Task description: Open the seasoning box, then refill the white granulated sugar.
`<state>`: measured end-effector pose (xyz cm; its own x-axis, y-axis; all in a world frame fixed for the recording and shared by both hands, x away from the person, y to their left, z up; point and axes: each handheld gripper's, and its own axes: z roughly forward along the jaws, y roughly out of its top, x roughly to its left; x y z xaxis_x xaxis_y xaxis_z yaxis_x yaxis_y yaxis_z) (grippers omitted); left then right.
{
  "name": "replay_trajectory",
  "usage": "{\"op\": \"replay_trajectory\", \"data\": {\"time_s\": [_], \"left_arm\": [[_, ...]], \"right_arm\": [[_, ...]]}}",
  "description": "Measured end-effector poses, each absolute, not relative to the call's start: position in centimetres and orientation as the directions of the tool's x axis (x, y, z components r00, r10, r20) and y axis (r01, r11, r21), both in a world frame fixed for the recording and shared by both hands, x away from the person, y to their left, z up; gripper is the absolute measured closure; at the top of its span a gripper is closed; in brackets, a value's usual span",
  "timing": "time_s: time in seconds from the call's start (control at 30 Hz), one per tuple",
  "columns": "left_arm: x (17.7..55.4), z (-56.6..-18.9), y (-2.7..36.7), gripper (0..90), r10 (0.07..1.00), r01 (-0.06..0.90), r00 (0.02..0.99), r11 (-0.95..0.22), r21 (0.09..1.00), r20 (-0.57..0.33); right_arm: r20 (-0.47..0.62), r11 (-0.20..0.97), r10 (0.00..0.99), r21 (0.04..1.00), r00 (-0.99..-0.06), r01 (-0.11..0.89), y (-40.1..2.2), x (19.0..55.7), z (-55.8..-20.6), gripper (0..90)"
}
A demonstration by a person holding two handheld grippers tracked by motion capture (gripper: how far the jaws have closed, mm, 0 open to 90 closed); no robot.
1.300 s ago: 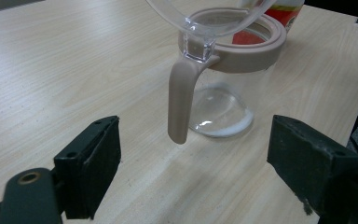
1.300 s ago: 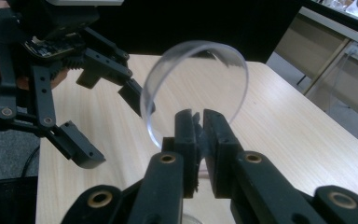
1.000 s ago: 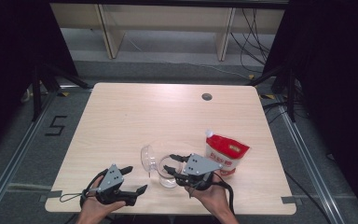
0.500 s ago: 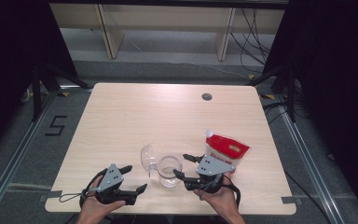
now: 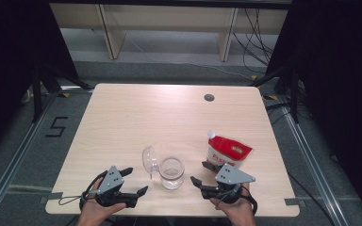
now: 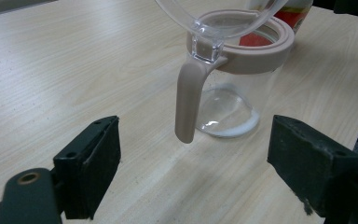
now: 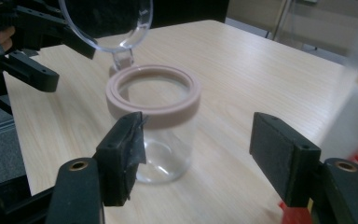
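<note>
Right gripper [image 5: 206,173] has just been opening, jaws wide with nothing between them; the clear jar [image 5: 171,172] (lid flipped up) stands just ahead. Left gripper [image 5: 134,181] gapes too.

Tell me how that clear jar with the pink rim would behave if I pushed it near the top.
The jar looks empty, so probably light and easily slid. Its open lid stands to one side, so it may tip that way. Clear smooth walls could be slippery.

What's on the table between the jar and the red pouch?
Nothing: the high view shows bare table between the jar and the red pouch.
</note>
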<state>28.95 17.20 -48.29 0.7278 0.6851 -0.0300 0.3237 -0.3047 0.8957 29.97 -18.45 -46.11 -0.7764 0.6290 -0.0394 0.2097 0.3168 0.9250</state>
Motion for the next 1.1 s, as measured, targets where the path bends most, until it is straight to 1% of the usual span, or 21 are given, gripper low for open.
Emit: {"op": "replay_trajectory", "data": {"time_s": [0.03,0.07,0.13,0.23,0.27,0.3,0.33,0.37,0.4,0.43,0.47,0.53,0.6,0.73,0.77,0.87,0.9,0.97,1.0,1.03,1.1], "left_arm": [[28.9,-48.3,17.2,16.8,0.684,0.323,0.729,-0.307,0.895,-0.028],[28.9,-48.3,17.1,16.7,0.684,0.322,0.729,-0.299,0.898,-0.034],[28.9,-48.3,17.1,16.7,0.683,0.322,0.730,-0.304,0.896,-0.030],[28.9,-48.3,17.2,16.8,0.682,0.316,0.731,-0.311,0.896,-0.021],[29.0,-48.3,17.3,16.8,0.681,0.314,0.732,-0.315,0.895,-0.017],[29.0,-48.2,17.3,16.7,0.674,0.302,0.738,-0.325,0.896,-0.004],[28.9,-48.2,17.3,16.8,0.686,0.319,0.727,-0.311,0.895,-0.021],[29.0,-48.3,17.2,16.7,0.683,0.322,0.729,-0.299,0.898,-0.034],[29.0,-48.3,17.2,16.7,0.683,0.322,0.729,-0.299,0.898,-0.034],[29.0,-48.3,17.3,16.7,0.681,0.312,0.732,-0.316,0.896,-0.014],[28.9,-48.3,17.2,16.7,0.687,0.324,0.726,-0.307,0.895,-0.027],[29.0,-48.3,17.2,16.7,0.676,0.304,0.737,-0.319,0.898,-0.010],[28.9,-48.3,17.1,16.8,0.682,0.314,0.731,-0.309,0.898,-0.021],[29.1,-48.4,17.1,16.8,0.680,0.328,0.732,-0.299,0.896,-0.041],[29.0,-48.4,17.0,16.8,0.680,0.329,0.732,-0.297,0.897,-0.043],[28.9,-48.4,17.1,16.7,0.681,0.329,0.731,-0.297,0.896,-0.042],[28.9,-48.4,17.2,16.8,0.680,0.322,0.733,-0.305,0.896,-0.032],[28.9,-48.3,17.2,16.8,0.679,0.317,0.734,-0.306,0.898,-0.028],[28.8,-48.3,17.2,16.8,0.682,0.321,0.731,-0.305,0.897,-0.030],[28.8,-48.3,17.2,16.8,0.676,0.318,0.736,-0.306,0.897,-0.031],[28.8,-48.4,17.1,16.7,0.675,0.319,0.737,-0.307,0.897,-0.031]], "right_arm": [[-0.051,0.318,0.635,0.927,-0.771,0.200,-19.2,29.8,-46.3,34.8],[-0.028,0.305,0.653,0.924,-0.757,0.229,-19.4,29.5,-46.3,34.5],[-0.042,0.307,0.657,0.926,-0.752,0.217,-20.0,29.3,-46.4,34.4],[-0.030,0.305,0.665,0.923,-0.746,0.235,-20.7,28.9,-46.4,34.0],[-0.056,0.310,0.672,0.927,-0.739,0.212,-21.1,28.9,-46.3,33.9],[-0.029,0.296,0.677,0.925,-0.735,0.236,-21.1,28.7,-46.4,33.9],[-0.045,0.298,0.676,0.930,-0.735,0.217,-21.3,28.7,-46.4,33.9],[-0.020,0.287,0.686,0.926,-0.728,0.245,-21.5,28.4,-46.4,34.1],[-0.020,0.287,0.686,0.926,-0.728,0.245,-21.5,28.4,-46.4,34.1],[-0.044,0.294,0.699,0.928,-0.714,0.230,-21.9,28.3,-46.5,34.4],[-0.047,0.307,0.697,0.921,-0.715,0.238,-22.2,28.1,-46.4,34.5],[-0.039,0.308,0.704,0.916,-0.709,0.256,-22.5,27.8,-46.6,34.3],[-0.046,0.306,0.705,0.920,-0.708,0.245,-22.7,27.8,-46.6,34.2],[-0.029,0.294,0.729,0.915,-0.683,0.276,-24.0,27.2,-46.7,33.8],[-0.027,0.288,0.748,0.914,-0.663,0.287,-24.3,27.0,-46.7,33.4],[-0.028,0.286,0.758,0.912,-0.652,0.294,-24.8,26.8,-46.7,32.4],[-0.021,0.269,0.786,0.911,-0.618,0.312,-25.2,26.5,-46.6,28.5],[-0.037,0.279,0.789,0.911,-0.614,0.304,-25.7,26.4,-46.6,28.5],[-0.014,0.256,0.804,0.910,-0.594,0.326,-25.7,26.2,-46.6,28.7],[-0.043,0.273,0.801,0.914,-0.597,0.301,-26.0,26.3,-46.7,28.8],[-0.017,0.250,0.818,0.910,-0.575,0.329,-26.4,26.3,-46.8,28.8]]}}
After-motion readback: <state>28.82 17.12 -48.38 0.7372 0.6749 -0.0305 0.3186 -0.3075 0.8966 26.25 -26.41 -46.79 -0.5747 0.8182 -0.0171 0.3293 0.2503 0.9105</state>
